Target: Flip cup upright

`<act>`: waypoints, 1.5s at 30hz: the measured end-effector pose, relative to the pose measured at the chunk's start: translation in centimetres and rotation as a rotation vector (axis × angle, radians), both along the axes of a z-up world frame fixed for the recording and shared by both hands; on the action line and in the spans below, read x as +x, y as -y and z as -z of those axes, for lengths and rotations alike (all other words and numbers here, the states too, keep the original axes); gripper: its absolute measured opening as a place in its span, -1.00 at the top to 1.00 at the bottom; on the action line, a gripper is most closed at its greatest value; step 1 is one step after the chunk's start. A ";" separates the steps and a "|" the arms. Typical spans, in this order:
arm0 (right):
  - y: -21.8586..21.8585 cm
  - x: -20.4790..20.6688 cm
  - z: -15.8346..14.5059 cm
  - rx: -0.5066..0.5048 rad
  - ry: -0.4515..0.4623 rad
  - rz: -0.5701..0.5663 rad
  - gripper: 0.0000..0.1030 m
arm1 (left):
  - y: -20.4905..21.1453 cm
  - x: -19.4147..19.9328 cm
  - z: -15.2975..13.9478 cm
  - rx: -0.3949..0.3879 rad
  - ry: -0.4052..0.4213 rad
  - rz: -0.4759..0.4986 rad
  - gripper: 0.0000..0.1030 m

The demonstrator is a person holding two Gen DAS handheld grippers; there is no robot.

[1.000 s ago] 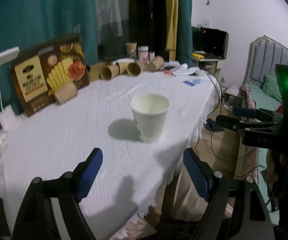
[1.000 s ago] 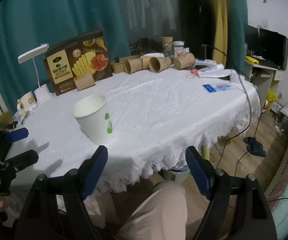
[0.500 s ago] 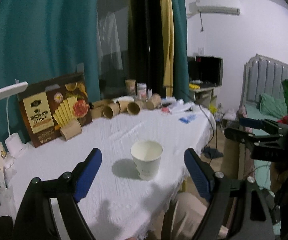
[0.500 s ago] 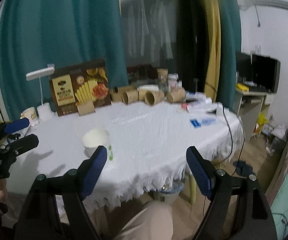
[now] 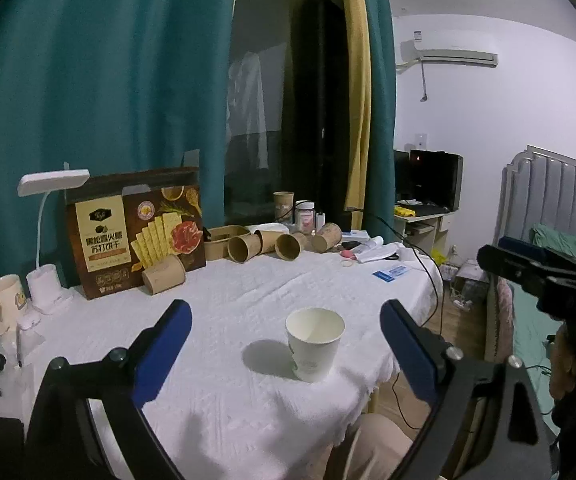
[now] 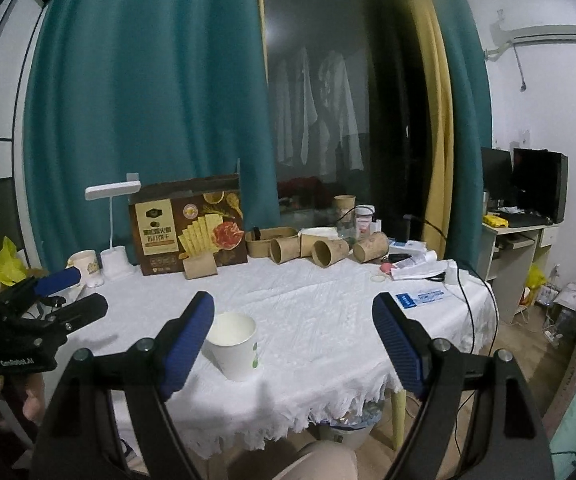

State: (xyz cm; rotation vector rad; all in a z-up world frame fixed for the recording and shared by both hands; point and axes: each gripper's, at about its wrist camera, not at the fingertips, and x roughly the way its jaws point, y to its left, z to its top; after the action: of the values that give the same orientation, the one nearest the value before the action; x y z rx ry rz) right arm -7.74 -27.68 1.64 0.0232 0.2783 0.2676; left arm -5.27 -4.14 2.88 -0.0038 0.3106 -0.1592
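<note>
A white paper cup (image 5: 315,345) with a green mark stands upright, mouth up, near the front edge of the white-clothed table (image 5: 223,304). It also shows in the right wrist view (image 6: 235,345). My left gripper (image 5: 283,344) is open and empty, held back from the cup and above the table. My right gripper (image 6: 294,340) is open and empty, also drawn back, with the cup just inside its left finger in the view. Each gripper shows at the edge of the other's view.
Several brown paper cups (image 5: 265,245) lie on their sides at the table's far edge beside a brown cracker box (image 5: 135,232). A white desk lamp (image 5: 49,216) and a mug (image 5: 5,300) stand at the left. A desk with a monitor (image 6: 538,192) and a bed (image 5: 544,216) are at the right.
Both grippers have pulled back and risen away from the cup, which now looks smaller and farther off. The cup has stayed upright in place.
</note>
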 end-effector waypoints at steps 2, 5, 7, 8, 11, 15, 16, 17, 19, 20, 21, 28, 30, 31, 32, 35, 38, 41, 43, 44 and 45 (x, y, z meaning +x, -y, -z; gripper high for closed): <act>-0.3 0.5 0.4 -0.001 -0.020 -0.004 -0.54 | -0.2 0.0 0.3 0.001 -0.003 -0.009 -0.85; -0.5 1.0 0.9 0.001 -0.041 -0.005 -0.55 | -0.3 0.0 0.5 0.001 -0.007 -0.014 -0.86; -0.6 1.3 1.1 0.001 -0.052 -0.005 -0.55 | -0.5 0.0 0.5 -0.001 -0.004 -0.016 -0.86; -0.6 1.4 1.1 0.001 -0.054 -0.006 -0.55 | -0.5 -0.1 0.5 -0.002 -0.002 -0.018 -0.86; -0.6 1.6 1.1 -0.002 -0.052 -0.004 -0.55 | -0.5 -0.1 0.5 -0.005 -0.001 -0.018 -0.86; -0.6 1.7 1.2 -0.003 -0.056 -0.006 -0.55 | -0.5 -0.1 0.5 -0.005 0.000 -0.016 -0.86; -0.6 1.7 1.2 -0.003 -0.059 -0.008 -0.55 | -0.5 0.0 0.5 -0.003 0.000 -0.017 -0.86; -0.6 1.6 1.2 -0.002 -0.059 -0.008 -0.55 | -0.4 -0.1 0.5 -0.003 0.000 -0.016 -0.86; -0.5 1.9 1.3 -0.001 -0.064 -0.010 -0.55 | -0.4 -0.1 0.5 -0.004 0.000 -0.017 -0.86; -0.4 2.0 1.4 -0.001 -0.065 -0.012 -0.55 | -0.4 -0.1 0.5 -0.005 0.000 -0.017 -0.86; -0.3 1.9 1.5 -0.002 -0.065 -0.013 -0.55 | -0.4 -0.1 0.5 -0.005 -0.001 -0.017 -0.86; -0.1 2.1 1.7 -0.003 -0.067 -0.015 -0.55 | -0.3 -0.2 0.5 -0.006 0.000 -0.014 -0.86; 0.0 2.1 1.7 -0.002 -0.067 -0.015 -0.55 | -0.3 -0.2 0.4 -0.006 0.001 -0.013 -0.86; 0.0 2.1 1.7 -0.003 -0.066 -0.015 -0.55 | -0.3 -0.2 0.4 -0.007 0.001 -0.014 -0.86; 0.0 2.1 1.7 -0.004 -0.067 -0.016 -0.55 | -0.3 -0.2 0.4 -0.006 0.000 -0.014 -0.86; -0.1 2.0 1.8 -0.004 -0.067 -0.015 -0.55 | -0.3 -0.2 0.4 -0.006 0.000 -0.014 -0.86; -0.1 2.0 1.9 -0.006 -0.069 -0.016 -0.55 | -0.3 -0.2 0.4 -0.007 0.000 -0.013 -0.86; 0.0 2.0 2.1 -0.007 -0.073 -0.017 -0.55 | -0.3 -0.2 0.3 -0.007 -0.001 -0.012 -0.86; -0.1 2.0 2.0 -0.008 -0.073 -0.018 -0.55 | -0.2 -0.2 0.3 -0.005 -0.002 -0.010 -0.86; -0.1 2.0 2.0 -0.007 -0.073 -0.017 -0.55 | -0.1 -0.2 0.3 -0.004 -0.002 -0.008 -0.86; -0.1 2.0 2.0 -0.007 -0.073 -0.017 -0.55 | -0.1 -0.3 0.3 -0.003 -0.002 -0.007 -0.86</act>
State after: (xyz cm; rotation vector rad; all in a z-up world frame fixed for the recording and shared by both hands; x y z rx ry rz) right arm -5.73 -27.55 -0.38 0.0239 0.3521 0.2829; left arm -5.54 -4.06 2.57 -0.0084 0.3121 -0.1533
